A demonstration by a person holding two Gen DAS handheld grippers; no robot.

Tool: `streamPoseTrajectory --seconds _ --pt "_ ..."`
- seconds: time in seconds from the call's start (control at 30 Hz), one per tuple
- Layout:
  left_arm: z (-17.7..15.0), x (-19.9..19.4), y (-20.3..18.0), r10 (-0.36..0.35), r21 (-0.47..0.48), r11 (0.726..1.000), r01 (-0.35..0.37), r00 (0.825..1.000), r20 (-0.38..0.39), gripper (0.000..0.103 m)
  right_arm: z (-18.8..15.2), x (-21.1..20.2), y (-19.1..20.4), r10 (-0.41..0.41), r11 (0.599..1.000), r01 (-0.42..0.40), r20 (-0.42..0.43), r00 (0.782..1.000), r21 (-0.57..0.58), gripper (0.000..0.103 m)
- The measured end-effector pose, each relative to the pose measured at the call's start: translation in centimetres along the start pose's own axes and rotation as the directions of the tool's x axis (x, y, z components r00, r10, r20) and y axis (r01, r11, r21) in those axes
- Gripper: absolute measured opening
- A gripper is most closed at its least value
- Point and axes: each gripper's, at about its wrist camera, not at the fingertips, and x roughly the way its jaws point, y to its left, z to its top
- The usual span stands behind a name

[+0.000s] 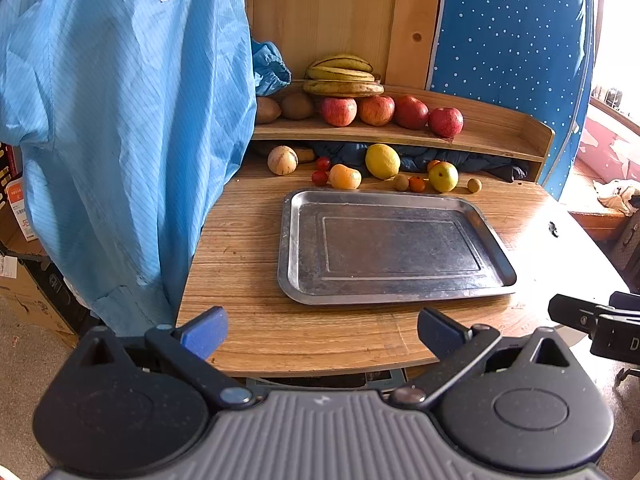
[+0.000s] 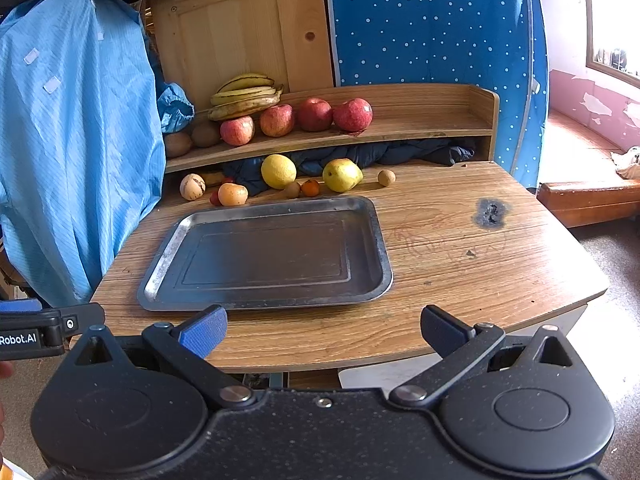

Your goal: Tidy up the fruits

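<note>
Tray (image 1: 298, 240) bare; nothing sorted yet. 4 apples (image 1: 338, 111) on shelf, small fruit (image 2: 278, 171) loose on worktop behind. Both grippers' jaws apart, holding nothing.

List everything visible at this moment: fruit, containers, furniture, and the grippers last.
tray: 1, grey metal, table centre, nothing in it
apples: 4, red, shelf
bananas: 1 bunch, yellow-brown, shelf behind apples
lemon: 1, yellow, table behind tray
pear: 1, yellow-green, table behind tray
cherry tomatoes: 2, red, table
table: 1, wood
coat: 1, blue, hanging left
left gripper: open
right gripper: open
</note>
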Motion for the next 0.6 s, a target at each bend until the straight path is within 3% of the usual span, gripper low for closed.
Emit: streamPoseTrajectory --seconds 0.6 --pt "0.1 -0.18 0.1 -0.005 -0.005 1.0 0.005 1.0 -0.002 0.103 -0.23 -0.75 -0.62 -0.013 1.0 0.013 0.007 1.0 0.007 0.103"
